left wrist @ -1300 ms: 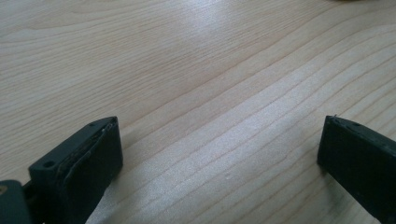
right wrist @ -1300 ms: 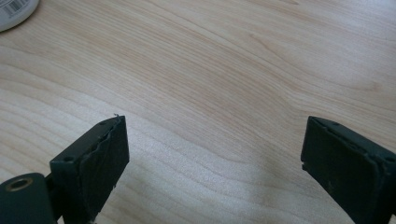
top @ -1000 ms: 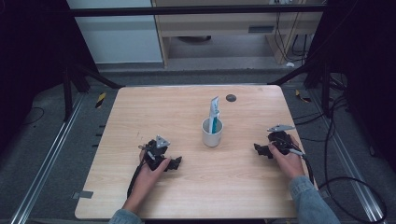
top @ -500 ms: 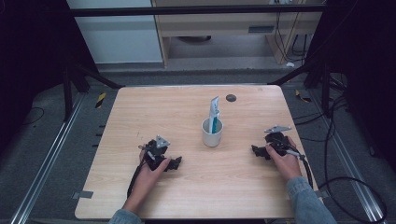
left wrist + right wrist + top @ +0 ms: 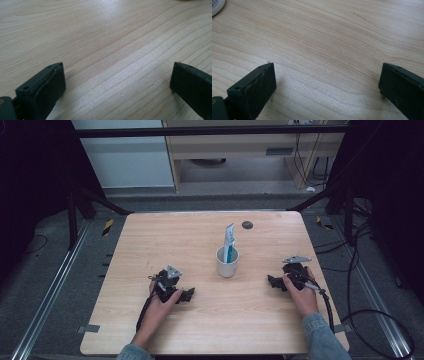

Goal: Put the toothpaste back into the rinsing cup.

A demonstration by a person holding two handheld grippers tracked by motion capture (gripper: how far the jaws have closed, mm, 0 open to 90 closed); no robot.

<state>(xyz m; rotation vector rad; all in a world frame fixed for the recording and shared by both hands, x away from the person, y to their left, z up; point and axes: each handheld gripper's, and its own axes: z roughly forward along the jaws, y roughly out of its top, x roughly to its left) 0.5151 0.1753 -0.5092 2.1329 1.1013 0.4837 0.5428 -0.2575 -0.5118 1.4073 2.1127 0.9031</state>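
1 white cup near mid table, w/ 1 tube inside, white w/ blue print. Tube stands nearly upright, long axis vertical, flat end up, leaning a bit toward the far edge. 1 small dark disc on table beyond cup. 2 tongs, 1 per hand: left tongs and right tongs both low on the table either side of cup, apart from it. Both spread wide, nothing between jaws but bare wood.

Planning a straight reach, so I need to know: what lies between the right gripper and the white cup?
Nothing: in the high view, only bare wooden table separates the right gripper from the white cup holding a tube.
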